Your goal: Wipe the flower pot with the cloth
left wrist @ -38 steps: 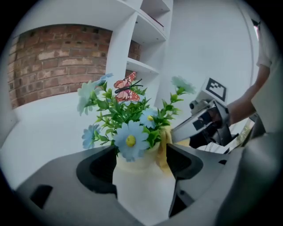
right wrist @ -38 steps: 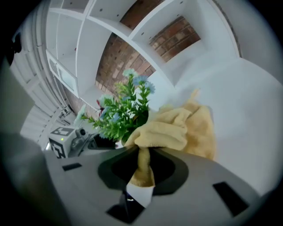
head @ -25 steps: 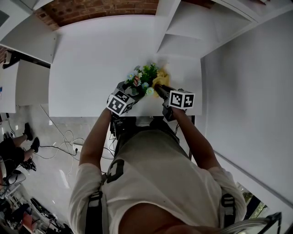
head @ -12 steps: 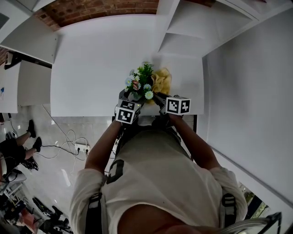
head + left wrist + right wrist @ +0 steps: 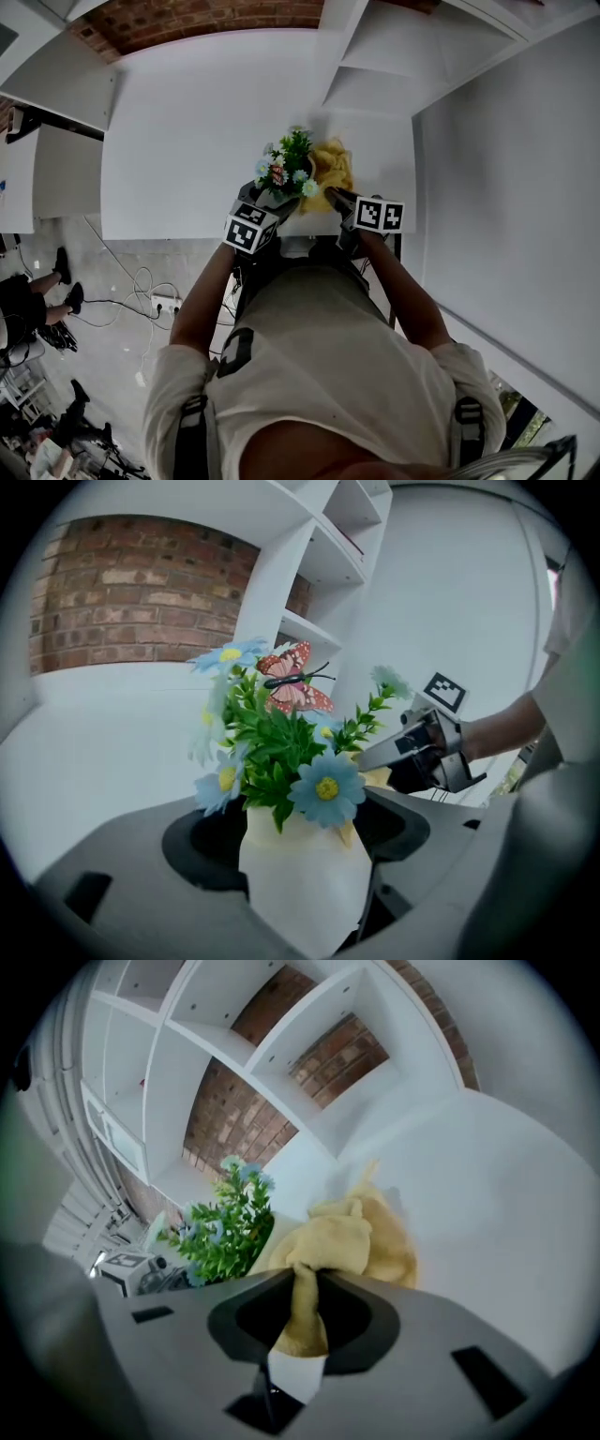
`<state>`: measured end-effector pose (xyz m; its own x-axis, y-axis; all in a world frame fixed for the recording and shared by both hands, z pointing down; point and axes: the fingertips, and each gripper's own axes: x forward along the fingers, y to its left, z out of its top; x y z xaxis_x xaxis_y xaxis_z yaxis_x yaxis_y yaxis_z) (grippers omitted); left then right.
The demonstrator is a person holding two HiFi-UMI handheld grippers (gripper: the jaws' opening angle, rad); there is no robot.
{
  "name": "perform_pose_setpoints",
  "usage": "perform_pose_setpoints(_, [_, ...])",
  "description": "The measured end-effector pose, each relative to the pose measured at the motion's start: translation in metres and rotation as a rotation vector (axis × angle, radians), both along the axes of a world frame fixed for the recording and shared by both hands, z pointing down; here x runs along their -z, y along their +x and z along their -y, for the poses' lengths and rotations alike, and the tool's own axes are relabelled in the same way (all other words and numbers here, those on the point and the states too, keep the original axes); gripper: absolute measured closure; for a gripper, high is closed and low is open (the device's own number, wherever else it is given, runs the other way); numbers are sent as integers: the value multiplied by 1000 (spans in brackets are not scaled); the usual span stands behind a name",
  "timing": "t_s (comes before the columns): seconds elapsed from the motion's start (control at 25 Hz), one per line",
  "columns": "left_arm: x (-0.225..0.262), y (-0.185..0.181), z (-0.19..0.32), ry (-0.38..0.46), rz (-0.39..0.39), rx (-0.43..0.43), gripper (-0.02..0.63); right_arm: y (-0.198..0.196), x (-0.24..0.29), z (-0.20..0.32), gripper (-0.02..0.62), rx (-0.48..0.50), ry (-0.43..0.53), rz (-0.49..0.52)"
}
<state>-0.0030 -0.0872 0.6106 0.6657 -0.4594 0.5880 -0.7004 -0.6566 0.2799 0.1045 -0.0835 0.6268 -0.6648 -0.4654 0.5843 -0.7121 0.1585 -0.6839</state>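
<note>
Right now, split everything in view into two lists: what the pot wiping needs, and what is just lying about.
In the job:
flower pot, clamped in the left gripper
yellow cloth, pinched in the right gripper

Just there:
white table
shelf unit
brick wall
cables on the floor

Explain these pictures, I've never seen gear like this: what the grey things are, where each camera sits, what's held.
A person at a white table holds two grey two-jaw tools, one per hand; no robot. One picture looks down from a camera on the person's head. The other two come from cameras riding on the tools, looking along their jaws. The left hand-held gripper clamps a cream flower pot of artificial flowers. The right hand-held gripper pinches a yellow cloth bunched beside the flowers.
</note>
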Motion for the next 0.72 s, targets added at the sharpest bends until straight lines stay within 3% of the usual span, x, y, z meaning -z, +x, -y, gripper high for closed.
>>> perform_pose_setpoints(0.08, [1, -1, 2, -9, -11, -36, 250, 9, 7, 16, 512, -16, 43, -38])
perform_pose_setpoints(0.24, [-5, 1, 6, 22, 65, -88, 251, -7, 10, 29, 511, 51, 94, -91])
perform_pose_setpoints(0.56, [-4, 2, 0, 13, 57, 43, 272, -45, -3, -13, 512, 200, 69, -109])
perform_pose_setpoints(0.72, [-4, 4, -6, -8, 73, 76, 276, -50, -4, -26, 512, 219, 50, -94])
